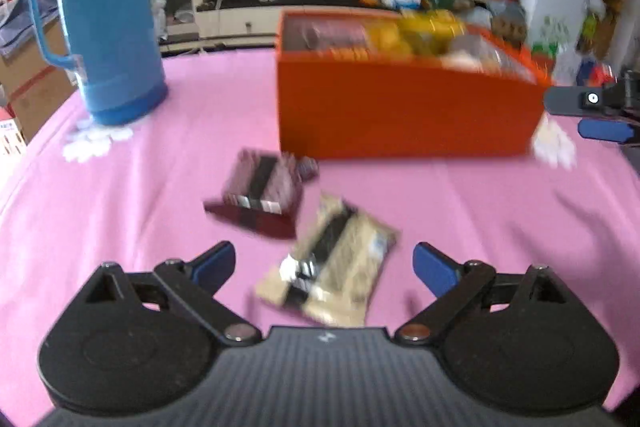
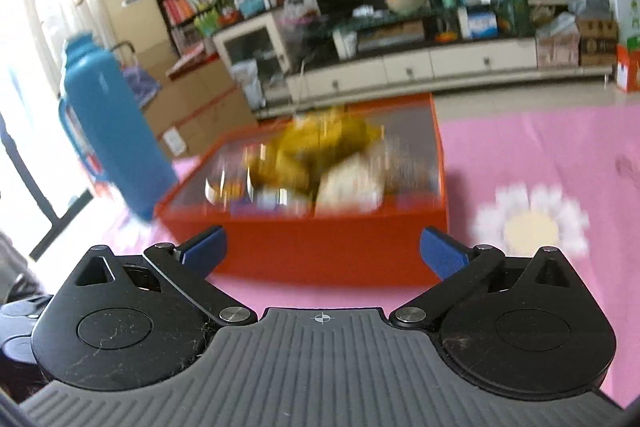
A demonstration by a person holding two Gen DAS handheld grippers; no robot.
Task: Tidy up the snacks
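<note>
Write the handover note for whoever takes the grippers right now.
Left gripper: open, nothing held, just short of the beige packet.
Right gripper: open, empty, facing the orange box.
Box sits on the pink cloth, already holding several snacks.
Left to do: the beige packet and the dark red packet both lie loose on the cloth in front of the box.
Blue flask stands at the far left.
</note>
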